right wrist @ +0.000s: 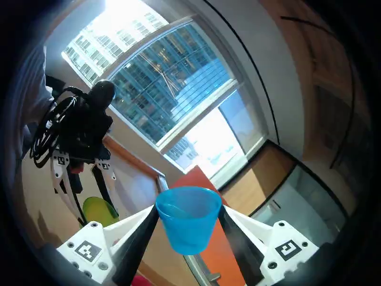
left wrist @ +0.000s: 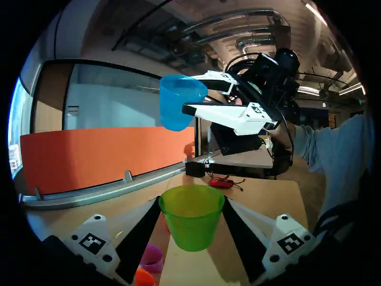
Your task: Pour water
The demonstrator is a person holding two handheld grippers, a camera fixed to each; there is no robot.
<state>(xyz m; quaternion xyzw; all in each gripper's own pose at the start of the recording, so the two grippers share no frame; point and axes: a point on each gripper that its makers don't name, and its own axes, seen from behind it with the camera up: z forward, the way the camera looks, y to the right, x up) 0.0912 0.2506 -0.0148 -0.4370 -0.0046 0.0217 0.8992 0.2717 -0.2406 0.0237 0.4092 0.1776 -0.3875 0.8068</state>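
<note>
Grip firm on 2 cups: right gripper holds blue cup above left gripper's green cup.

Left claw grips green cup; right claw, higher, grips blue cup.

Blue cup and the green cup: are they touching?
Apart. Left gripper view shows the blue cup held well above the green cup, clear gap between them.

An office floor: exposed ceiling ducts, glass partition, window onto towers.
</note>
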